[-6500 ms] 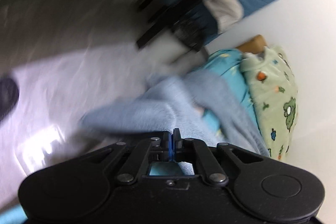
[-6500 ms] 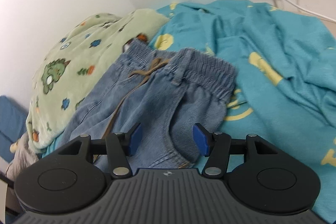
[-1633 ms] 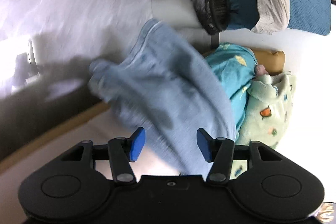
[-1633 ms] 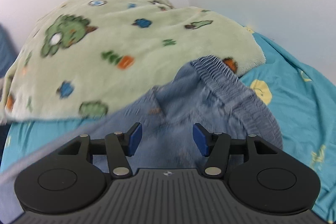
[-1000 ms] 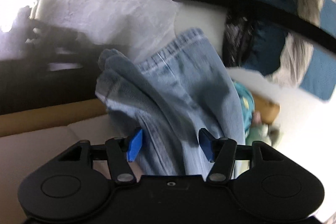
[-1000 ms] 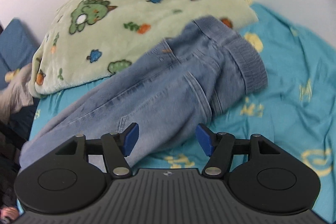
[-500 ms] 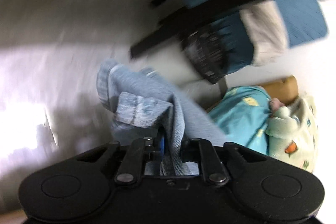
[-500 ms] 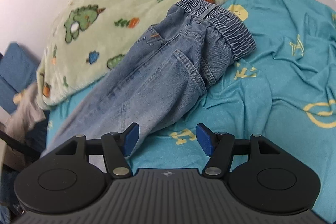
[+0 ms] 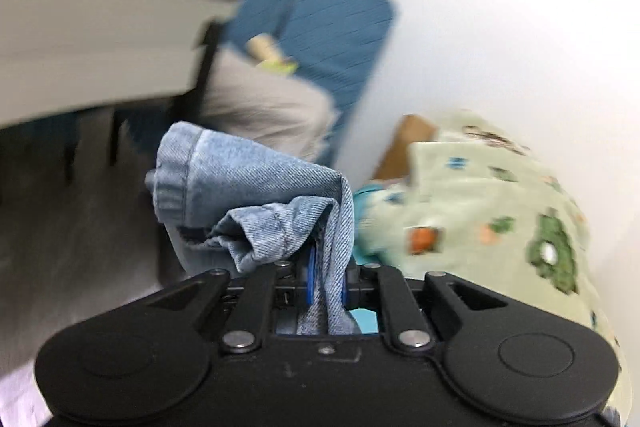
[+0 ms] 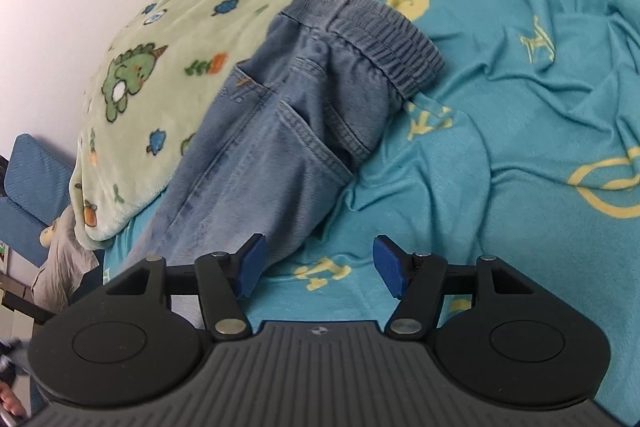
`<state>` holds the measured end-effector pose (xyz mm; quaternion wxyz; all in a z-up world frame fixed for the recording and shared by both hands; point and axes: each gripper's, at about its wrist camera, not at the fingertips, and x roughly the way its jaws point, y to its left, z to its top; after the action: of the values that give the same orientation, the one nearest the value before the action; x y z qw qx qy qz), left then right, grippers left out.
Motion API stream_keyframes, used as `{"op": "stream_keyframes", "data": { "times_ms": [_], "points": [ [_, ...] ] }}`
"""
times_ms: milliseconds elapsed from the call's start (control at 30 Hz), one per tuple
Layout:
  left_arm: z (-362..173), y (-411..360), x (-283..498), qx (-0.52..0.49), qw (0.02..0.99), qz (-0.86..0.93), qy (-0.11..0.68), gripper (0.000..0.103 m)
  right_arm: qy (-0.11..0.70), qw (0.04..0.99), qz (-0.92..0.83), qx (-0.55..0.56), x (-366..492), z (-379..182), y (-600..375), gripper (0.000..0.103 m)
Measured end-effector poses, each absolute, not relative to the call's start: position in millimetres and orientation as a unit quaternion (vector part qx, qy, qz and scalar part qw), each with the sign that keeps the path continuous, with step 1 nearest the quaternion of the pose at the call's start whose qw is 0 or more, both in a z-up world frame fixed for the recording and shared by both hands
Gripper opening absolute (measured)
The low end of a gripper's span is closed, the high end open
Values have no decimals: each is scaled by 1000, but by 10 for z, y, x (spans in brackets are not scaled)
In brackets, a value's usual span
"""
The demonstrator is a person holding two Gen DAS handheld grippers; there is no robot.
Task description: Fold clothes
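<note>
A pair of blue jeans [image 10: 280, 115] lies on the teal bedsheet [image 10: 520, 131], its elastic waistband [image 10: 384, 39] toward the far side and its legs running to the lower left. My left gripper [image 9: 326, 283] is shut on the jeans' leg cuffs [image 9: 248, 195], which bunch up above the fingers. My right gripper [image 10: 318, 267] is open and empty, hovering over the sheet just right of the jeans' thigh.
A pale green dinosaur-print blanket [image 10: 168, 67] lies heaped behind and left of the jeans; it also shows in the left wrist view [image 9: 520, 211]. A blue cushion [image 9: 332, 27], grey cloth [image 9: 264, 107] and a dark-edged shelf [image 9: 100, 27] stand past the bed end.
My left gripper closed on the leg cuffs and swung toward the bed. My right gripper drew back from the waistband, so more of the jeans and sheet show.
</note>
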<state>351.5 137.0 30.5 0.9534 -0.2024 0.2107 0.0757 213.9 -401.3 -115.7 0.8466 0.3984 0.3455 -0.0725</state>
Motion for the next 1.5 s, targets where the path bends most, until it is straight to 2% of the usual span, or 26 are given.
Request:
{"op": "stream_keyframes", "data": {
  "times_ms": [133,300,500,633,767,833,967,1033,1333,1500],
  "points": [
    [413,483,3453,-114,974,33,192,10,343,838,-77,417,2094,-1192,-4147,63],
    [278,-452,3326,-66,977,-30,202,10,326,840,-76,427,2064,-1113,-4337,63],
    [-381,-1199,3230,-39,959,-80,269,10,306,847,-88,425,2017,-1061,-4508,63],
    [-862,-1604,3137,20,945,-84,314,10,304,870,-82,380,2036,-1062,-4535,63],
    [-981,-1632,3005,56,943,-87,316,14,317,870,-65,372,2078,-1126,-4501,62],
    [-939,-1605,2925,64,941,-104,317,23,317,869,-49,377,2090,-1129,-4472,62],
    [-750,-1457,2608,60,937,-139,314,28,303,885,-20,353,2085,-1035,-4316,62],
    [-649,-1356,2419,57,939,-147,307,40,293,892,-5,344,2073,-985,-4231,62],
    [-388,-592,1985,27,950,-91,297,45,249,924,83,279,1956,-777,-3647,62],
    [-446,-465,2094,34,955,-64,288,45,242,944,134,183,2000,-627,-3171,62]
  ]
}}
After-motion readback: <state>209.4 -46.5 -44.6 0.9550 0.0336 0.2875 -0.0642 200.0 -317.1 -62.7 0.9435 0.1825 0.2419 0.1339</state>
